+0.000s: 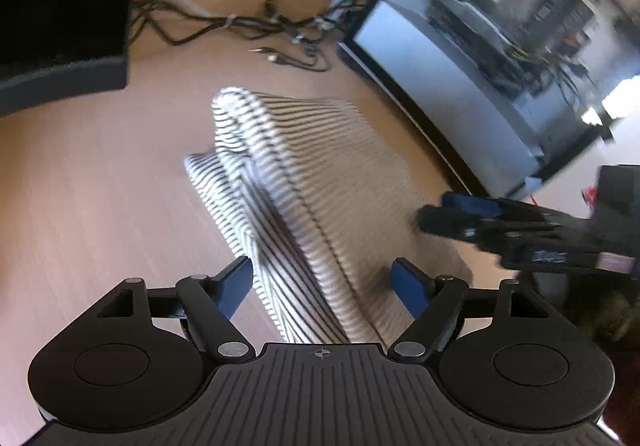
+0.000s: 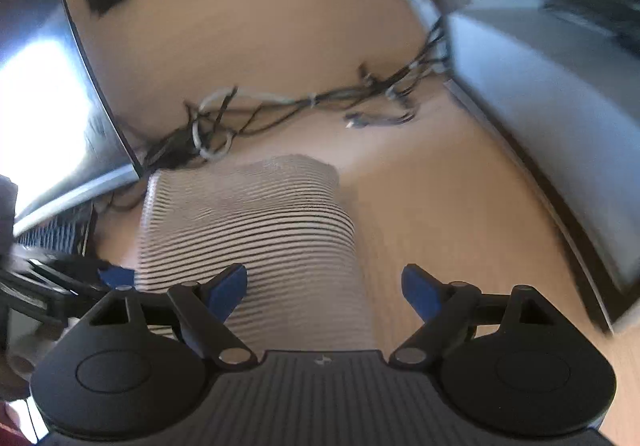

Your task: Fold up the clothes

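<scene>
1. A light wood counter (image 1: 100,174) fills the frame.
2. A striped garment (image 1: 288,182), folded, lies on it at centre.
3. A tangle of dark cables (image 1: 256,26) rests on it toward the top.
4. Monitors (image 1: 492,46) stand at upper right and upper left.

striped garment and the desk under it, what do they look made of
Striped garment: soft knit fabric, likely cotton jersey; it drapes and bunches in rounded folds, matte. Desk: light wood or wood-look laminate, smooth with faint grain; blur leaves that open.

office desk | monitor (image 1: 480,58) | cable tangle (image 2: 248,114) | wooden desktop (image 1: 100,186)
</scene>
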Motion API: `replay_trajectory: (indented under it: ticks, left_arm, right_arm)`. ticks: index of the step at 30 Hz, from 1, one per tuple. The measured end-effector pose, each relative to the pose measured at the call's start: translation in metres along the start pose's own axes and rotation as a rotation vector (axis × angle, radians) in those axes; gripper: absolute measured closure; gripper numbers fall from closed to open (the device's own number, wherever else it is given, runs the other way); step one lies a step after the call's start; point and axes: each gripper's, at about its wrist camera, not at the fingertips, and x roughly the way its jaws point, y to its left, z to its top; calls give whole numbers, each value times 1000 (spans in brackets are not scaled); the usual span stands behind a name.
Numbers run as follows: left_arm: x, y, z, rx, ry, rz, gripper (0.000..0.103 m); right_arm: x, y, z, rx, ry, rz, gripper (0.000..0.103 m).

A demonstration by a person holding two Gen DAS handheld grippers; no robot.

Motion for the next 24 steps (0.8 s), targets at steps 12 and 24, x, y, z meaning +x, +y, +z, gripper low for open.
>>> replay_trajectory:
  ticks: [12, 24]
  left_arm:
    - [38, 12, 25, -49, 48, -96, 32]
    - [93, -51, 81, 240, -3, -26, 36]
  right_arm:
    - [14, -15, -28, 184, 8, 153, 31]
    - [-14, -38, -18, 242, -125, -169, 32]
